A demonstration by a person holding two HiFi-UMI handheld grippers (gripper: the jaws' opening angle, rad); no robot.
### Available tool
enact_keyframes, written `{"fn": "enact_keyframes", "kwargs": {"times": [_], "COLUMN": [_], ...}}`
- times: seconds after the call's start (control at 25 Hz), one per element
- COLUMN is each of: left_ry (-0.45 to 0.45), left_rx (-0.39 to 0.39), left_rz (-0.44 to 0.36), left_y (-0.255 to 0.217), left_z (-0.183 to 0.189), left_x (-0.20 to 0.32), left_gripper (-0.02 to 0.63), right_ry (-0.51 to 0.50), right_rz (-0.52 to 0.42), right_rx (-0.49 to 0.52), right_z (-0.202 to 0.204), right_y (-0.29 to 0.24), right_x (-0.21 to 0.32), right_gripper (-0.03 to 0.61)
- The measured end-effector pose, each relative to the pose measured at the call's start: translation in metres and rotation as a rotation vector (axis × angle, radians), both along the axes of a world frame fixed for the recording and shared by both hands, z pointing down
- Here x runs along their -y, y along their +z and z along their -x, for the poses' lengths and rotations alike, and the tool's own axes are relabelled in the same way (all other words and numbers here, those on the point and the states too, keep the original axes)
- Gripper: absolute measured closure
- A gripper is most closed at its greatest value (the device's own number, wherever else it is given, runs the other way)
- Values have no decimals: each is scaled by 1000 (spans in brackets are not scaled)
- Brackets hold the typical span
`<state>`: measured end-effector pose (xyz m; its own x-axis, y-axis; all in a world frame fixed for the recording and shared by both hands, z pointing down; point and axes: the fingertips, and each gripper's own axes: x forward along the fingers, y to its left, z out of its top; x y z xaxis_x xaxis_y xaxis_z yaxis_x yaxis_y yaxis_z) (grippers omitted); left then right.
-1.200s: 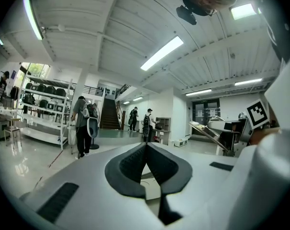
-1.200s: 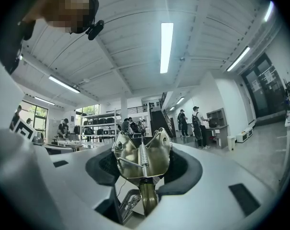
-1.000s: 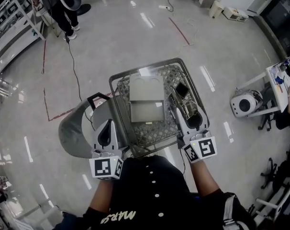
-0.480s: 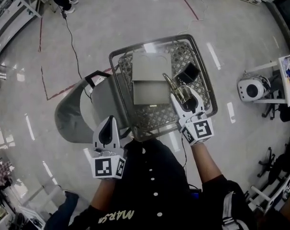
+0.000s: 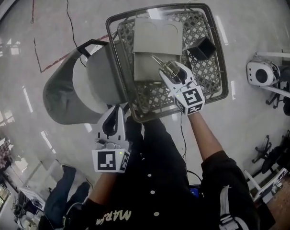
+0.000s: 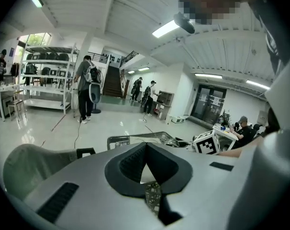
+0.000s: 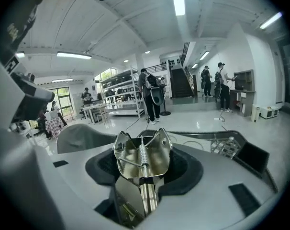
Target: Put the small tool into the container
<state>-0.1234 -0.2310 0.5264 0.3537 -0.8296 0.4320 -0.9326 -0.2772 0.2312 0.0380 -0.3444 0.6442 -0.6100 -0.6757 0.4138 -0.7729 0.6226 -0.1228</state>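
Observation:
A wire mesh basket (image 5: 218, 56) stands in front of me, seen from above in the head view. My right gripper (image 5: 171, 74) reaches over its near half, shut on a shiny metal tool (image 5: 164, 67) with a spring along its middle. In the right gripper view the tool (image 7: 142, 155) fills the space between the jaws and its scoop-like end points forward. My left gripper (image 5: 117, 111) hangs outside the basket's near-left corner, shut with nothing in it. In the left gripper view its pads (image 6: 157, 164) meet at the tip.
Inside the basket lie a flat grey box (image 5: 157, 37) and a small black open cube (image 5: 201, 48). A grey rounded shell with a black handle (image 5: 71, 95) sits against the basket's left side. A white round device (image 5: 261, 73) stands on the floor at right. People stand far off (image 6: 85, 87).
My right gripper has sunk and moved with the tool from the basket's near edge to over its inside. The left gripper has dropped lower, away from the basket's rim.

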Motion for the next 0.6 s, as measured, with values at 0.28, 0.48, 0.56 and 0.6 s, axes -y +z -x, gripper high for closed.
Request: {"fn": "enact_keyframes", "kwargs": {"times": [0.28, 0.48, 0.56, 0.6], "left_ry": [39, 6, -10, -11], "left_rx": [-9, -17, -20, -21], "left_rz": [93, 149, 189, 204], "left_y": [53, 95, 109, 114], "left_z": [-28, -33, -34, -36], "left_x": [7, 7, 0, -3], "left_gripper": [588, 588, 588, 588], "right_ry": [-132, -220, -251, -265], "right_rz": [80, 67, 72, 71], "right_rx": [-99, -163, -174, -175], "right_z": [20, 29, 34, 36], "right_y": [90, 131, 142, 146], "right_x": [16, 31, 29, 27], "right_gripper": [355, 354, 354, 354]}}
